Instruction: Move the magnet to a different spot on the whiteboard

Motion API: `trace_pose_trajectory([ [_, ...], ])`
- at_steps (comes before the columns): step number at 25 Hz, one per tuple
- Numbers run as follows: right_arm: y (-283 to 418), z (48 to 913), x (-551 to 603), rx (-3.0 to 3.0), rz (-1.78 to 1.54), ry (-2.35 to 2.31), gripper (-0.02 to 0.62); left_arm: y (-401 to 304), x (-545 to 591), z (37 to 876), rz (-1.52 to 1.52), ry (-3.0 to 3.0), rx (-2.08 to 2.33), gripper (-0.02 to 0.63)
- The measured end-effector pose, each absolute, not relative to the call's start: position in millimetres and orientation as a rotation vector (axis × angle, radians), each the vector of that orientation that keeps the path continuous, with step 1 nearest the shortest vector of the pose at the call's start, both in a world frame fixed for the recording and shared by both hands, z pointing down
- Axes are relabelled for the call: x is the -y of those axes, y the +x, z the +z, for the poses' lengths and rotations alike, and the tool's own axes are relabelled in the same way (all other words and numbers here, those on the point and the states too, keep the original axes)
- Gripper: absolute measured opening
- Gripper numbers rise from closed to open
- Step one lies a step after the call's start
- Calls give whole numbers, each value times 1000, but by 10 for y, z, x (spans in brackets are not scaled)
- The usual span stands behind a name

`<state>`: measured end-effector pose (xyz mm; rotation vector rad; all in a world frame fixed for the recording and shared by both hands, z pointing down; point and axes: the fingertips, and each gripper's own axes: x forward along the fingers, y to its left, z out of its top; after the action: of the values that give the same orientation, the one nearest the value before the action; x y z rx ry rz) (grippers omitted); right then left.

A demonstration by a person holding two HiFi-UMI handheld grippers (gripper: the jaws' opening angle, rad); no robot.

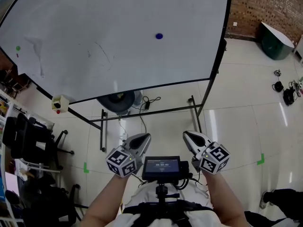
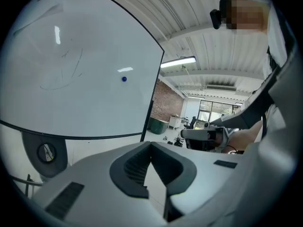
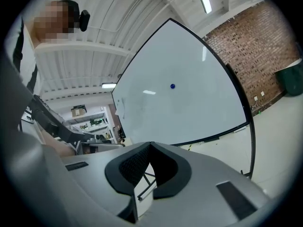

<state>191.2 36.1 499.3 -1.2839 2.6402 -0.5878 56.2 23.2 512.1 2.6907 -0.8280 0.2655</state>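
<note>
Whiteboard (image 1: 94,41), large white panel on black metal stand, over glossy pale tiled floor (image 1: 236,122); red brick wall (image 1: 265,4) at rear right. Small round blue magnet (image 1: 159,36) sits upper centre-right on board. L gripper (image 1: 143,137) & R gripper (image 1: 187,135): jaws closed, nothing held, both well apart from board.

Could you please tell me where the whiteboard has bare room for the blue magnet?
Bare: the stretch between the blue magnet and the right frame of the whiteboard, and the strip below it to the bottom edge. Busier: the left side, with faint marker smudges and a green dot.
</note>
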Motion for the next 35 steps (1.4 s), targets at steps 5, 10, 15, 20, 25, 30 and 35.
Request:
trace_pose_trajectory([
  [5, 2181, 4969, -166, -2656, -582, -1233, 32, 835, -48, 5052, 226, 2673, 879, 6],
  [10, 2327, 4992, -44, -2696, -590, -1166, 32, 1016, 49, 4918, 159, 2669, 951, 6],
  [15, 2379, 4948, 88, -2723, -583, -1127, 32, 999, 133, 4945, 172, 2637, 1008, 6],
  [20, 2491, 4938, 243, -2733, -584, -1132, 32, 1073, 207, 4974, 182, 2617, 1021, 6],
  [25, 2445, 4908, 402, -2730, -591, -1128, 32, 1046, 357, 5031, 178, 2602, 1009, 6],
  [30, 2459, 4779, 679, -2694, -548, -1191, 32, 1032, 651, 5065, 174, 2617, 946, 6],
  [35, 2440, 4636, 966, -2701, -472, -1297, 32, 1037, 1077, 4964, 150, 2660, 864, 6],
])
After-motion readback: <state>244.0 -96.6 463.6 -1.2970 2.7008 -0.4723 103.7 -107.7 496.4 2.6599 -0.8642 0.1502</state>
